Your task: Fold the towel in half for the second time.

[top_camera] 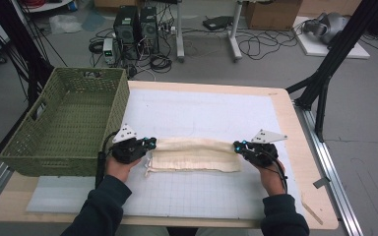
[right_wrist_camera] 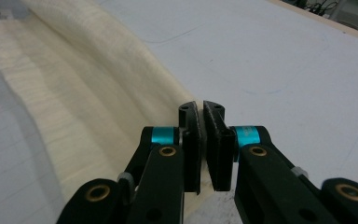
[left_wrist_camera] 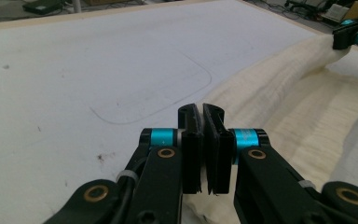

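Observation:
A cream cloth (top_camera: 197, 155) lies folded lengthwise on the white mat (top_camera: 202, 110), with its far edge raised in a ridge between the two grippers. My left gripper (top_camera: 150, 143) is at the cloth's left end, jaws shut on the fabric edge. In the left gripper view the jaws (left_wrist_camera: 203, 112) are pressed together, and the cloth (left_wrist_camera: 284, 102) runs off to the right toward the other gripper (left_wrist_camera: 354, 35). My right gripper (top_camera: 237, 146) grips the right end. Its jaws (right_wrist_camera: 203, 109) are shut too, and the cloth (right_wrist_camera: 88, 93) stretches away to the upper left.
A green woven basket (top_camera: 64, 123) stands at the table's left edge, close to my left hand. The wooden table's (top_camera: 302, 162) right edge lies just past my right hand. Black stand legs (top_camera: 325, 78) and cables are on the floor beyond.

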The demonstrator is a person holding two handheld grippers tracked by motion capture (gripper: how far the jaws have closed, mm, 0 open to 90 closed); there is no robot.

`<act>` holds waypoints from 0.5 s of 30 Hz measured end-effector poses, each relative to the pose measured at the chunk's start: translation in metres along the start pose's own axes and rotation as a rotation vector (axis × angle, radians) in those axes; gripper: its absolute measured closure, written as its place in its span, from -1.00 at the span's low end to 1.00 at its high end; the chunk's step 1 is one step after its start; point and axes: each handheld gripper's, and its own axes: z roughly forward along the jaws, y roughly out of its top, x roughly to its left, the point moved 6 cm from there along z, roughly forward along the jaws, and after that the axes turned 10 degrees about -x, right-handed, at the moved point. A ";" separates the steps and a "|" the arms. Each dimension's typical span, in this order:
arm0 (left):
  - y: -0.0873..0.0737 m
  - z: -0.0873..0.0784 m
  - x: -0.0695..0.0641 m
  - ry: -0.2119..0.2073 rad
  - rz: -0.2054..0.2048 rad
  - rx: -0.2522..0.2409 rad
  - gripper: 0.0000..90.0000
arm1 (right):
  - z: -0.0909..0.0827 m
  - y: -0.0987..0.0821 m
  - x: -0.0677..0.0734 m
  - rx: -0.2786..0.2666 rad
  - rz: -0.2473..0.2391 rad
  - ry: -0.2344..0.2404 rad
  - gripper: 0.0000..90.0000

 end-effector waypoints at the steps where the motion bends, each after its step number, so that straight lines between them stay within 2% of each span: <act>1: -0.001 -0.001 -0.001 -0.004 0.002 0.003 0.90 | -0.002 -0.001 0.002 0.005 -0.005 0.000 0.91; 7: -0.009 -0.008 -0.008 -0.019 -0.011 0.010 0.90 | -0.011 -0.005 0.011 0.004 -0.013 0.019 0.91; 11: -0.015 -0.012 -0.012 -0.018 0.001 0.022 0.90 | -0.018 -0.007 0.016 0.002 -0.015 0.031 0.91; 15: -0.018 -0.014 -0.015 -0.018 -0.005 0.028 0.90 | -0.022 -0.012 0.021 0.017 -0.022 0.039 0.91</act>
